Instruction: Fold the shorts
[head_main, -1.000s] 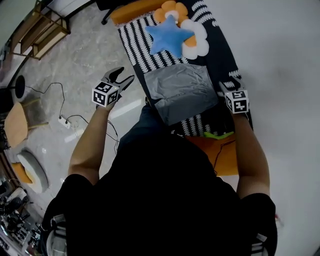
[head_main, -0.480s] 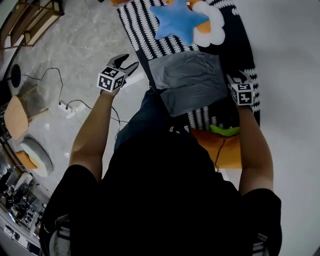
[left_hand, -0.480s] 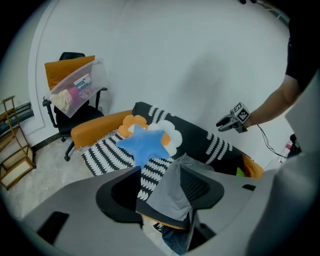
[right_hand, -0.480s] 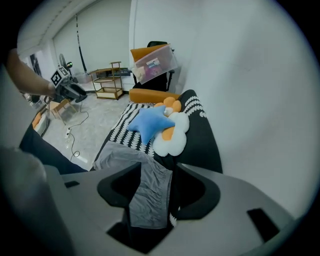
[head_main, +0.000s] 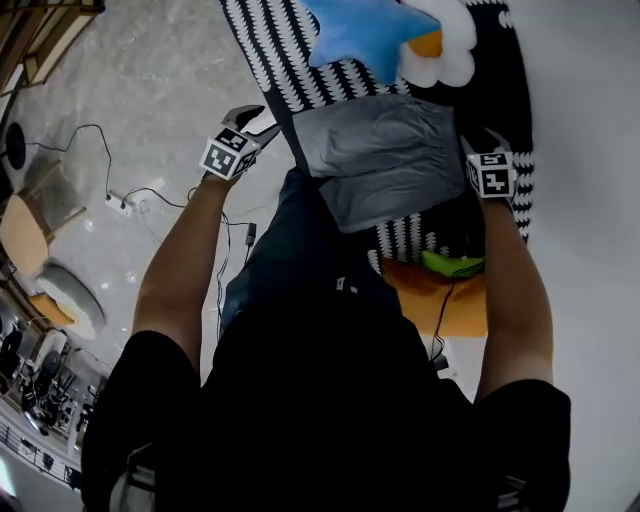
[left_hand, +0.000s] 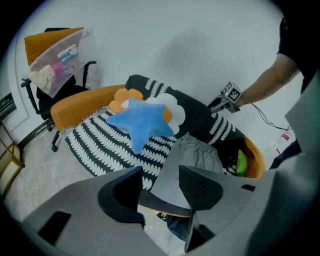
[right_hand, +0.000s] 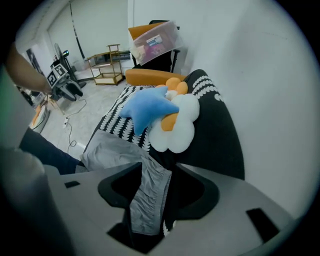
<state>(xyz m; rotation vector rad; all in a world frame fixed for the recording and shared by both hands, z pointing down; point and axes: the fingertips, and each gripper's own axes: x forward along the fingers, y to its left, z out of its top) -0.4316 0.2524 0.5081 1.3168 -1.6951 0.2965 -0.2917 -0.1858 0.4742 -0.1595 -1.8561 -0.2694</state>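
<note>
1. Step in hand: reaching in for the first grasp. The thin grey woven shorts (head_main: 385, 160) lie flat and unfolded on the black-and-white patterned throw (head_main: 265, 60) over the sofa.
2. The left hand-held gripper (head_main: 257, 120) is just off the shorts' left edge. Its jaws are closing with nothing between them.
3. The right hand-held gripper (right_hand: 156, 170) is also closing. The gathered, crinkled waistband lies between its jaws, not yet pinched.
4. The next move probably calls for pinching the limp cloth at both edges without catching the throw.
5. A plush blue star-shaped cushion (head_main: 365, 25) lies just beyond the shorts.
</note>
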